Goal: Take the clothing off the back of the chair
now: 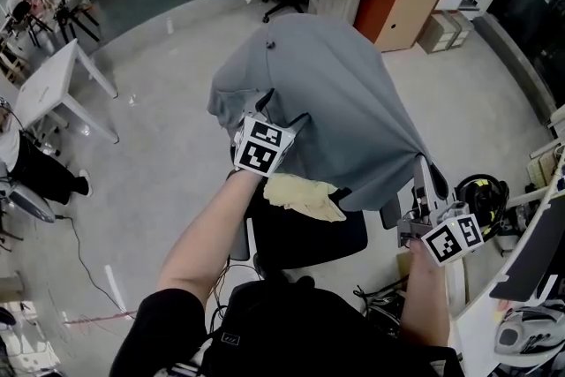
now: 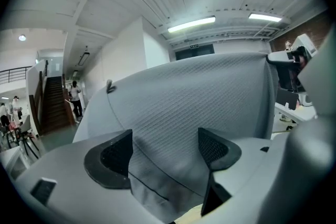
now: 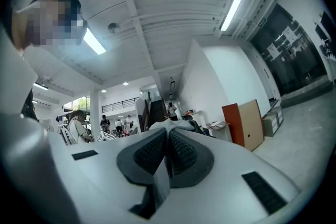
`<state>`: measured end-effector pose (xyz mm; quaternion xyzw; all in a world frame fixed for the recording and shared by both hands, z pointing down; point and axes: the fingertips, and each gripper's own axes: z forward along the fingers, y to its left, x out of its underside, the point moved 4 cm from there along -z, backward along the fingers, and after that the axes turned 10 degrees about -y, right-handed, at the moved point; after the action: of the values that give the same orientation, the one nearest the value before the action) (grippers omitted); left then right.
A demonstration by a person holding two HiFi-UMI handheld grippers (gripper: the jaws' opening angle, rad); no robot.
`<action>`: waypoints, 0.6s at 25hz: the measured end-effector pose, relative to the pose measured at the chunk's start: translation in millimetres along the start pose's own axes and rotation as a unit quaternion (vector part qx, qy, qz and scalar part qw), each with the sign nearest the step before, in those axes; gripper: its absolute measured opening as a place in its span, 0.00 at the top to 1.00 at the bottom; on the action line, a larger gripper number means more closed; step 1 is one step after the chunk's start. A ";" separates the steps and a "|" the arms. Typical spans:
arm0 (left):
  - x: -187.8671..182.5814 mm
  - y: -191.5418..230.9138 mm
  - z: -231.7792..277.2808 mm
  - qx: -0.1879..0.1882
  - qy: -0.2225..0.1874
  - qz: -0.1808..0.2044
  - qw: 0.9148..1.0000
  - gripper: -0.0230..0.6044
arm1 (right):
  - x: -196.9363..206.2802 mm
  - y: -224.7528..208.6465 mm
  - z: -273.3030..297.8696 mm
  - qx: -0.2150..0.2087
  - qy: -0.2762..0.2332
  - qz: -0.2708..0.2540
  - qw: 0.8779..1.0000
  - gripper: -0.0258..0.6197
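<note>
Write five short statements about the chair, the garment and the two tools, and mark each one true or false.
1. The grey garment is draped over the chair. True.
2. The left tool is clamped shut on the garment. False: its jaws stand apart, and the fabric between them is not pinched.
3. The right tool is shut on an edge of the garment. True.
4. The yellow cloth lies on the floor. False: it rests on the chair, just below the garment.
5. A white table stands at the left of the head view. True.
</note>
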<state>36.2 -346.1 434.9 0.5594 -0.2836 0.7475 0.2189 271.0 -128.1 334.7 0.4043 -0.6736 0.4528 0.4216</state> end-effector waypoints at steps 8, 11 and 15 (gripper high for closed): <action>42.6 -2.3 13.1 -0.004 0.031 -0.097 0.995 0.31 | 14.3 -0.4 2.3 0.008 0.025 -0.031 0.999 0.94; 66.0 12.1 12.1 -0.034 0.055 -0.061 0.996 0.29 | 21.9 -0.9 7.1 0.009 0.040 -0.036 0.999 0.93; 79.8 49.0 15.9 -0.057 0.058 -0.078 0.994 0.27 | 34.2 -2.6 19.3 0.015 0.058 -0.028 0.998 0.93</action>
<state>-6.2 -392.4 506.1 0.5224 -0.2681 0.7417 0.3242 258.6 -152.8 362.9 0.4023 -0.6296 0.4738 0.4661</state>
